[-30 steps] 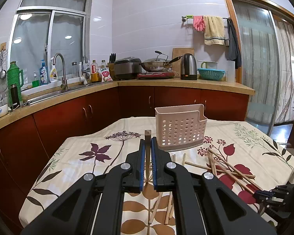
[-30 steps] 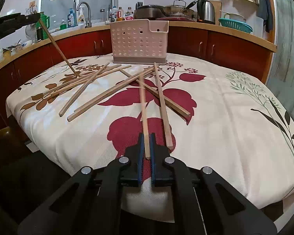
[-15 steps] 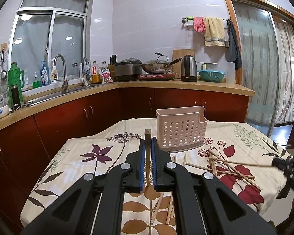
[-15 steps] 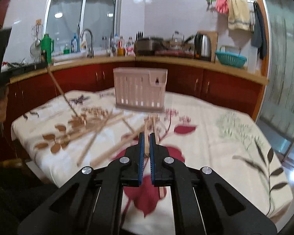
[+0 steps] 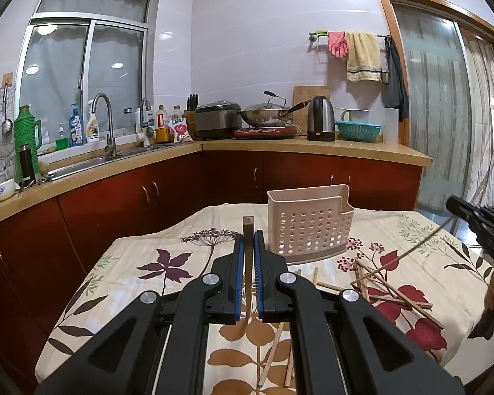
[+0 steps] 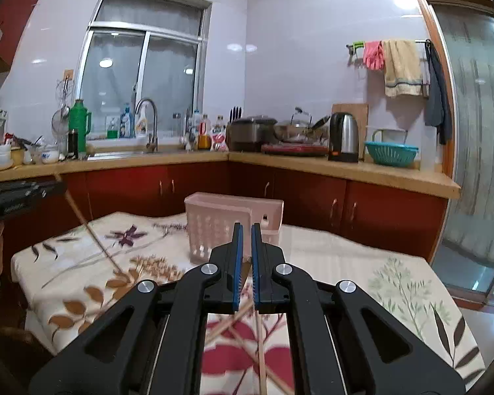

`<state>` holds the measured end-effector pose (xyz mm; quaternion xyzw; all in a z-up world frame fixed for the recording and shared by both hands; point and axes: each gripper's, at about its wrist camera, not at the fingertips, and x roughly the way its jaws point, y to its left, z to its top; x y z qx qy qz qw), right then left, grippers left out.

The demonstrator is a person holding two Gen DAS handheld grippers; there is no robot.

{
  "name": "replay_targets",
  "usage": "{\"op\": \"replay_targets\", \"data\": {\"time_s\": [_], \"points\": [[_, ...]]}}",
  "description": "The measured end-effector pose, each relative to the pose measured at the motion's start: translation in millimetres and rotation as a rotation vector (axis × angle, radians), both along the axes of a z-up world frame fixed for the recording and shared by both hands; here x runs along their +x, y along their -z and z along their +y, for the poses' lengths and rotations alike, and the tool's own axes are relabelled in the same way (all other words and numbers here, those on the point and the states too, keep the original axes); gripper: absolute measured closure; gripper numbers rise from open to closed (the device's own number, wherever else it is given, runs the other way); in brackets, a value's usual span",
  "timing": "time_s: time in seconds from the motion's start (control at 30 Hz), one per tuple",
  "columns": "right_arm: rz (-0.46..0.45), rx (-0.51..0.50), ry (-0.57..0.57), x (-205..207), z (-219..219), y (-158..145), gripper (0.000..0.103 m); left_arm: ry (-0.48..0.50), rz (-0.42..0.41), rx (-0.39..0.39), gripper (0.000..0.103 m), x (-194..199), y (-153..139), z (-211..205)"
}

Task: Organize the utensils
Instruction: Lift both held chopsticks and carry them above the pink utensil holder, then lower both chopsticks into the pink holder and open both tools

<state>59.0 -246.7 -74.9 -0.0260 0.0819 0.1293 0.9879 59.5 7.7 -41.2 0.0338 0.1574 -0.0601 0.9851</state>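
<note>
My left gripper point(image 5: 248, 247) is clamped on one chopstick point(image 5: 248, 230), my right gripper point(image 6: 246, 247) on another point(image 6: 261, 352) — both raised short of the pink utensil caddy point(image 5: 309, 227). Loose chopsticks point(image 5: 392, 291) lie on the floral tablecloth point(image 5: 141, 263) before the caddy, which stands farther back.

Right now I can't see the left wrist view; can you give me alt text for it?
The left gripper has its fingers shut on a chopstick pointing toward the pink perforated utensil holder on the floral tablecloth. Loose chopsticks lie scattered to the right, where the right gripper lifts another chopstick.
</note>
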Motion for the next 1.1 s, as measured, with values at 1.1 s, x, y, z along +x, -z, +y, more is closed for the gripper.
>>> {"op": "replay_targets", "data": {"time_s": [1.1], "points": [[-0.187,0.130,-0.056,92.8,-16.2,-109.6,0.097,0.141,-0.236,-0.048,0.096,71.0,-105.3,-26.1]]}}
